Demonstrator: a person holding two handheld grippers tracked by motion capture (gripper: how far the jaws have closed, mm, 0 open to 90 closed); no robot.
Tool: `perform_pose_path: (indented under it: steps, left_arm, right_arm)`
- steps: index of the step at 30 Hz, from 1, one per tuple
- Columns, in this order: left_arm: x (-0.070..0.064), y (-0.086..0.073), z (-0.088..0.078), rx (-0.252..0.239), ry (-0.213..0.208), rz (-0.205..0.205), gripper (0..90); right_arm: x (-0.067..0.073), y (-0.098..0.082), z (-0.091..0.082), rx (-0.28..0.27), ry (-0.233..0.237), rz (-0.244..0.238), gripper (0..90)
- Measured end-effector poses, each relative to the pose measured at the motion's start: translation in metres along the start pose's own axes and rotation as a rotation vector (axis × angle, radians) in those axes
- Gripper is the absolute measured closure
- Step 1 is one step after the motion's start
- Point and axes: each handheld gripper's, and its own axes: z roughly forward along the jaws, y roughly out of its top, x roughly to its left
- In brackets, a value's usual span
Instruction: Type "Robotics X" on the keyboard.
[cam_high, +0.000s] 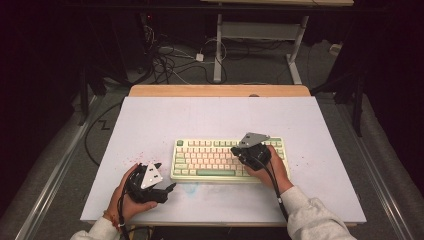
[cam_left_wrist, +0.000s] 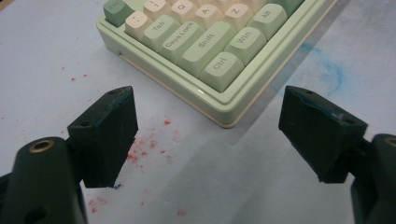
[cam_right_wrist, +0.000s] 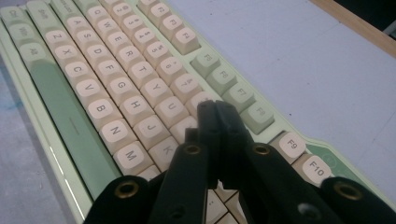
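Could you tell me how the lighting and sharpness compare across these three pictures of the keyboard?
High view: the table is evenly lit, the surroundings fall into darkness, and the keyboard legends are too small to read. Left gripper view: key legends are crisp, while the left tool looks soft up close. Right gripper view: the near keys are sharp, the far rows blur, and the right tool is dark.

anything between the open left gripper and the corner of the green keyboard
Nothing visible does: only bare white table with red specks lies between the left gripper and the pale green keyboard.
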Motion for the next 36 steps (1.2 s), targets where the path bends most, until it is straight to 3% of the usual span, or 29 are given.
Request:
perform_pose_path:
  steps: [7,15,22,24,36]
  left_arm:
    - [-0.001,0.000,0.000,0.004,0.000,0.004,18.7]
    - [0.000,0.000,0.000,0.012,0.006,0.002,18.7]
    - [0.001,0.000,-0.002,0.011,0.016,-0.001,18.7]
    - [0.001,-0.001,-0.002,0.013,0.018,-0.002,18.7]
    - [0.003,0.001,-0.007,-0.025,0.030,-0.043,20.8]
  right_arm:
    - [0.000,0.001,-0.010,-0.049,0.006,0.012,83.9]
    - [0.005,0.002,-0.023,-0.111,0.008,0.002,62.4]
    - [0.012,0.003,-0.034,-0.151,-0.017,-0.021,40.2]
    - [0.014,0.002,-0.037,-0.170,-0.044,-0.026,34.4]
    - [0.012,-0.012,-0.059,-0.219,-0.105,0.002,26.5]
